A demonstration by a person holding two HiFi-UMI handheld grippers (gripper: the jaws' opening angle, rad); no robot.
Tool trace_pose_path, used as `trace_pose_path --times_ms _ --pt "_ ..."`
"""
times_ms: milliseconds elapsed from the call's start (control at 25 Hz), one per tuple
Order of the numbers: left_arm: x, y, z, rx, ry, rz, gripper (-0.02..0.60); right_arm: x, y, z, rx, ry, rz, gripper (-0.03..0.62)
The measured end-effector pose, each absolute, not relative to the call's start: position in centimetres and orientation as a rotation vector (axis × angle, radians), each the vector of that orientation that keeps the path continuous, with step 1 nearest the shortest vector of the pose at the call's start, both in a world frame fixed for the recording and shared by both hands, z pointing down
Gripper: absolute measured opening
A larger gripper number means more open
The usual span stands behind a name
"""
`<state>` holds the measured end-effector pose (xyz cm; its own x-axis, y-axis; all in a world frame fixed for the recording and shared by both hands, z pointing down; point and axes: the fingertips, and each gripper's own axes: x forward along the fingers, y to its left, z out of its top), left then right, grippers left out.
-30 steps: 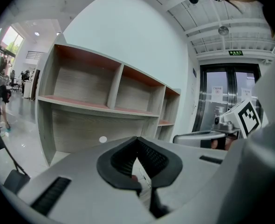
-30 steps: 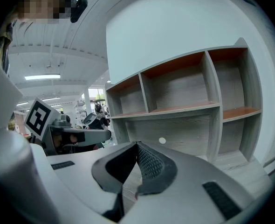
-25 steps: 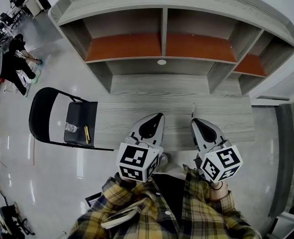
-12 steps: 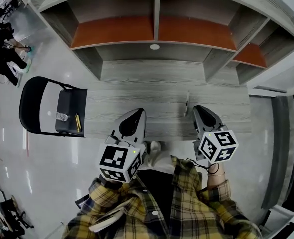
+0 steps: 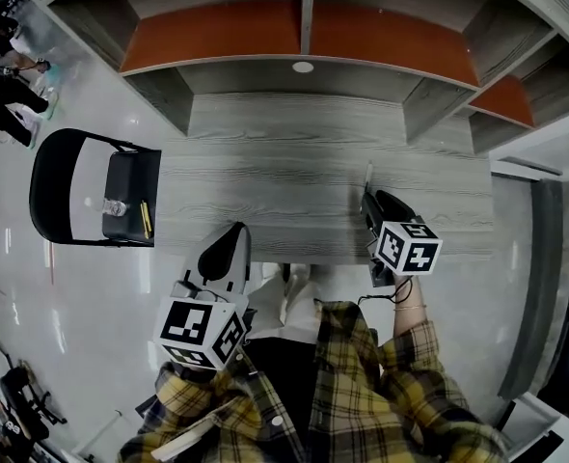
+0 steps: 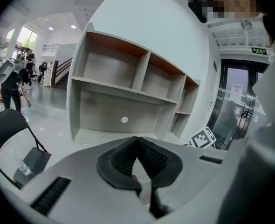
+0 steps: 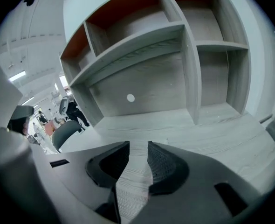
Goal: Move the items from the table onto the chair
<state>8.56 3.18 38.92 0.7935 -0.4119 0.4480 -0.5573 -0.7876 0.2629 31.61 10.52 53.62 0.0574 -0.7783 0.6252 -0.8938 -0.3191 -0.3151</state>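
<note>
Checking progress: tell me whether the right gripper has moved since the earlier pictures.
Yes. The right gripper went forward over the table, past its near edge. Its jaws have just been opening, empty.

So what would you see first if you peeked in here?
Probably the two checkered cubes down front, one on the left gripper and one on the right gripper, whose fingers have just been opening with nothing between them. Then the orange shelves above the grey desk, and the black chair at the left with a small clear bottle on its seat.
</note>
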Motion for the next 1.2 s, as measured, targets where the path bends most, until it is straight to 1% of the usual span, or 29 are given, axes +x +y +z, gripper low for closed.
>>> trace_pose_path --times_ms 240,480,800,960,1040,1080,1200 --pt "6.8 3.1 40.2 2.555 -0.766 0.586 0.003 32.5 10.4 58.9 2.145 -1.578 1.185 0.143" --pt "5.9 3.1 41.5 2.517 -0.783 0.629 0.003 33.5 10.6 63.8 2.102 -1.439 1.262 0.143" --pt "5.1 2.5 42.0 2.492 -0.792 0.627 0.003 34.0 10.5 65.4 2.13 -1.333 1.192 0.143" --pt "4.9 2.4 42.1 2.486 -0.792 0.617 0.003 33.6 10.5 65.7 2.099 -1.299 1.073 0.137" --pt "5.0 2.5 42.2 2.483 -0.789 0.614 0.003 33.4 10.3 65.8 2.083 -1.295 1.049 0.122" --pt "5.1 2.6 42.2 2.482 -0.787 0.613 0.003 33.3 10.2 65.9 2.074 -1.295 1.044 0.104" --pt "5.1 2.7 41.9 2.485 -0.786 0.602 0.003 33.3 10.1 65.9 2.074 -1.289 1.068 0.088"
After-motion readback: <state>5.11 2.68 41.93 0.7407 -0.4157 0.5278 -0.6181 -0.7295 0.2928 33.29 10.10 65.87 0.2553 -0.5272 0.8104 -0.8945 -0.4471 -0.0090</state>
